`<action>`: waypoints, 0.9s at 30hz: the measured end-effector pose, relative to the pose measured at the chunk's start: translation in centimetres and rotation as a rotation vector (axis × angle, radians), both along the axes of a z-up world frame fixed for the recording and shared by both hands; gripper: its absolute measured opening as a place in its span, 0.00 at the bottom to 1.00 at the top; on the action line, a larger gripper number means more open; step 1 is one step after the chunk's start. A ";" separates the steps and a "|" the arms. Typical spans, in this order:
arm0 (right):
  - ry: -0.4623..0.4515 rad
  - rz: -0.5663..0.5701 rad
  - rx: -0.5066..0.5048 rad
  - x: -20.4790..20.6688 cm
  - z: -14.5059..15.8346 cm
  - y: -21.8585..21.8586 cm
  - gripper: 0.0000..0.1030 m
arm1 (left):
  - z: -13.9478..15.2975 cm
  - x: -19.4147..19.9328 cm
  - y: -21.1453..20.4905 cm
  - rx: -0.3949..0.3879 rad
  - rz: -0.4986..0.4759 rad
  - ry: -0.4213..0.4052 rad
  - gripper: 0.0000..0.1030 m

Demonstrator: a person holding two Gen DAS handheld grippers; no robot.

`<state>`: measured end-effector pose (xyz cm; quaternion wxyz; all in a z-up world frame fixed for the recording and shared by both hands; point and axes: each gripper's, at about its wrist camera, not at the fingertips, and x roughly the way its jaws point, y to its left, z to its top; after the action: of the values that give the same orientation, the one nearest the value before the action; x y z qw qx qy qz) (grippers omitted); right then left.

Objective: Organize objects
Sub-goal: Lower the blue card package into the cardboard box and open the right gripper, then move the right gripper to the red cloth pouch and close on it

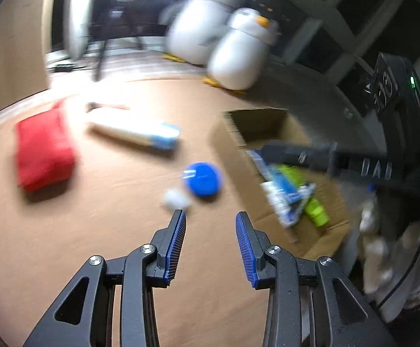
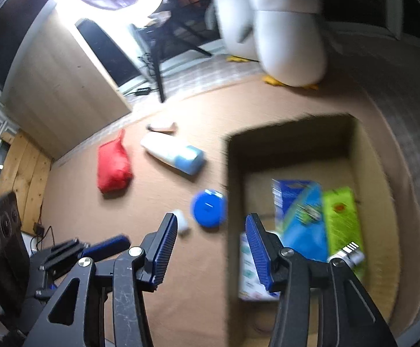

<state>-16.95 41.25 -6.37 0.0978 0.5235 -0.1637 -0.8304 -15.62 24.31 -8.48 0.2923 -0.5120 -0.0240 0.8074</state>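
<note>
Penguins, two big white plush ones point(image 2: 291, 37), stand at the far edge of the brown floor mat point(image 1: 94, 231), behind an open cardboard box point(image 2: 366, 156). Inside the box lie a blue packet point(image 2: 302, 219), a green packet point(image 2: 341, 217) and a white packet point(image 2: 249, 277), touching one another. Left of the box, on the mat, rest a red pouch point(image 1: 43, 153), a white tube with a pale blue end point(image 1: 134, 130), a blue round lid point(image 1: 202, 179) just beside the box wall, and a small white cap point(image 1: 175, 199) near it. Left gripper point(image 1: 211, 217) hangs over the mat, jaws apart and empty, the cap just ahead of one fingertip. Right gripper point(image 2: 211, 222) straddles the box's near wall, jaws apart, nothing between them.
</note>
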 end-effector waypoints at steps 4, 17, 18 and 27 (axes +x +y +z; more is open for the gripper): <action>0.021 0.081 0.000 -2.9 0.8 -4.7 0.45 | -0.3 0.5 -6.7 -0.022 0.104 0.000 0.38; 0.012 0.237 0.021 -14.4 -0.9 -20.2 0.45 | -1.5 2.7 -25.3 -0.019 0.403 -0.039 0.38; 0.006 0.236 0.022 -15.5 -1.4 -21.2 0.45 | -1.6 2.8 -26.1 -0.019 0.413 -0.042 0.38; -0.059 0.217 0.104 -20.7 -4.9 -25.0 0.45 | -2.8 2.9 -30.2 -0.019 0.446 -0.064 0.38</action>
<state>-37.69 16.27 -11.27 0.1547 0.5666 -0.0656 -0.8067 -12.74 -5.90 -11.31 0.1005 -0.5223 -0.1383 0.8354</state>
